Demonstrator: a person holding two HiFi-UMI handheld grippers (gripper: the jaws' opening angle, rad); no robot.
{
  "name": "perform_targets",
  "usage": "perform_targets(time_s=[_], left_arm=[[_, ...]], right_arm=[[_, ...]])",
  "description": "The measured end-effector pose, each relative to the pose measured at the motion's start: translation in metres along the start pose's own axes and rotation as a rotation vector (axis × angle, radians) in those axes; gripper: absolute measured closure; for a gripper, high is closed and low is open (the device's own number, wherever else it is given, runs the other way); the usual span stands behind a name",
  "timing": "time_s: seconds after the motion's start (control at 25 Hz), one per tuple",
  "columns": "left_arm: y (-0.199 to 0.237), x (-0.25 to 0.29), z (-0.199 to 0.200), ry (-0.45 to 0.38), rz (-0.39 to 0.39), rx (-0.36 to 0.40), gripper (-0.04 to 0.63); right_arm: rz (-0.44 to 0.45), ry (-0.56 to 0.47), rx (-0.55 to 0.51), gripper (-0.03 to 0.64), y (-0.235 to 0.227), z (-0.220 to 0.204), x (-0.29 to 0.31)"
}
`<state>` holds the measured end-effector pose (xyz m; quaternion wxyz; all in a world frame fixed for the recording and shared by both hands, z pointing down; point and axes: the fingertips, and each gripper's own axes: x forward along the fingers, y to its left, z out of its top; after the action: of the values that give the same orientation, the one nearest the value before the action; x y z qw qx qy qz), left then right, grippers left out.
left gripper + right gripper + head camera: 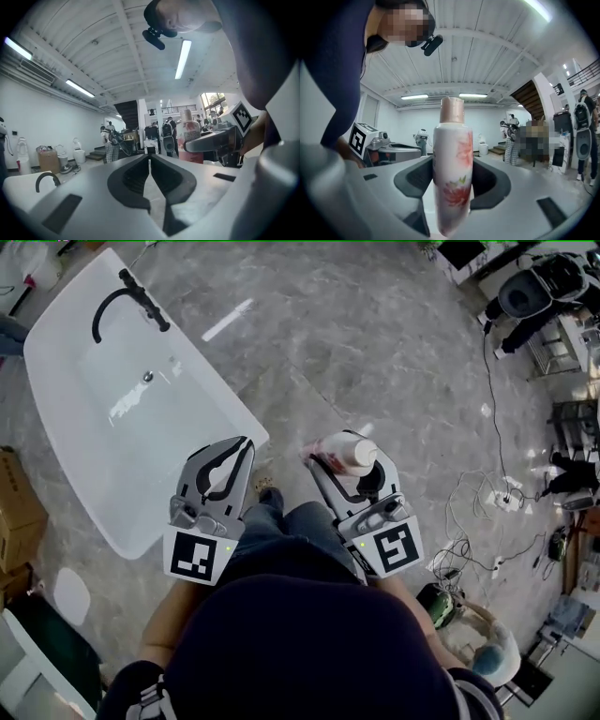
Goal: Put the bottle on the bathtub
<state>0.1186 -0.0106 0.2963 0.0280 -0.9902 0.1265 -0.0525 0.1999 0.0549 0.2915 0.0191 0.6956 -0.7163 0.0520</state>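
The white bathtub [122,418] with its black faucet [128,298] lies at the upper left of the head view. My left gripper [240,444] hovers by the tub's near right corner; in the left gripper view its jaws [149,157] meet at the tips, shut with nothing between them. My right gripper [345,459] is shut on a white bottle [349,452] with a pink flower print and a pinkish cap. That bottle stands upright between the jaws in the right gripper view [452,173]. It is held over the floor, right of the tub.
A cardboard box [17,507] sits left of the tub. Cables and a power strip [502,498] trail over the marble floor at the right, with equipment [539,292] beyond. People and toilets [77,152] stand far off.
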Motion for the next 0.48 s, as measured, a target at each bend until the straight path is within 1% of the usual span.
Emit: perform_targets(time_s=[0.16,0.36,0.48], left_arm=[[0.021,-0.001,-0.008,0.021,0.108,-0.004,0.560],[0.046,-0.011,-0.014,0.058,0.247,0.011,0.560],[0.065,-0.012,-0.019,0.074,0.337,-0.003,0.560]], right_arm=[[0.140,0.025,-0.002,0.371,0.004,-0.010,0.038],[0.323,0.034,-0.028,0.371,0.020,-0.013,0.079],[0.422,0.033,-0.026,0.371,0.028,-0.015,0.108]])
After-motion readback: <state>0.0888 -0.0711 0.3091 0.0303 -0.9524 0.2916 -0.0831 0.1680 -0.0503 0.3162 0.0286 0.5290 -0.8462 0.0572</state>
